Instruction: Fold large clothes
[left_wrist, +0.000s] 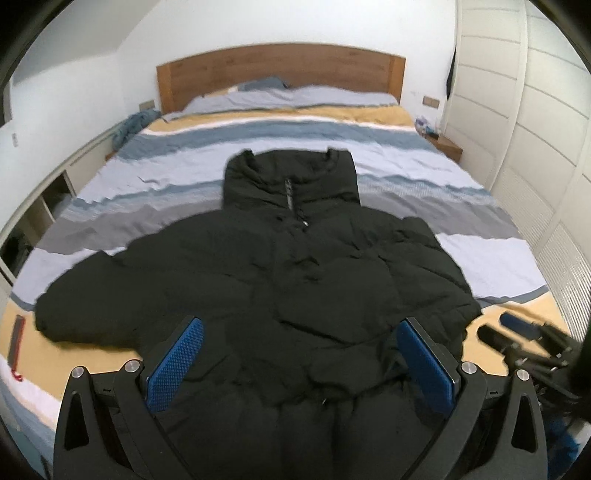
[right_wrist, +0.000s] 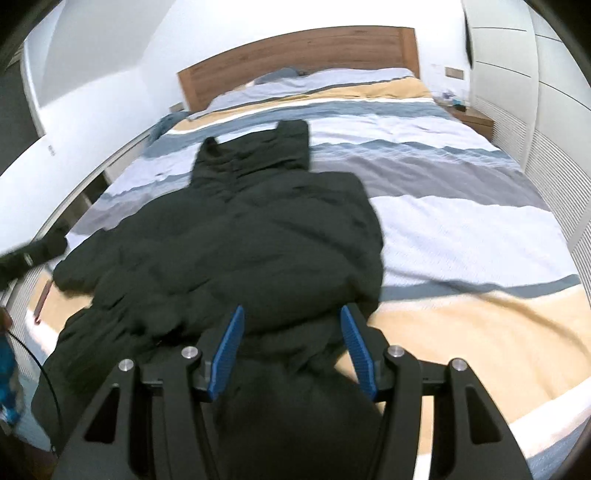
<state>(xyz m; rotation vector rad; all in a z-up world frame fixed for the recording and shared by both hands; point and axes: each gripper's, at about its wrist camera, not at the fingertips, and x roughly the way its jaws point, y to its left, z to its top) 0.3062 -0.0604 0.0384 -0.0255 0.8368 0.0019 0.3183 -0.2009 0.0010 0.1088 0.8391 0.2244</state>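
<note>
A large black puffer jacket (left_wrist: 280, 266) lies front up on the striped bed (left_wrist: 406, 166), collar toward the headboard and sleeves spread to both sides. My left gripper (left_wrist: 299, 328) is open above the jacket's lower hem, its blue pads on either side of the middle. My right gripper (right_wrist: 291, 314) is open too, over the jacket's (right_wrist: 236, 240) lower right part near the hem. It also shows blurred at the right of the left wrist view (left_wrist: 524, 332). Neither gripper holds fabric.
A wooden headboard (left_wrist: 280, 70) and pillows lie at the far end. White wardrobe doors (left_wrist: 535, 129) run along the right, with a small wooden nightstand (left_wrist: 448, 147). A low shelf unit (left_wrist: 40, 206) runs along the left. A thin dark object (left_wrist: 16, 341) lies on the bed's left edge.
</note>
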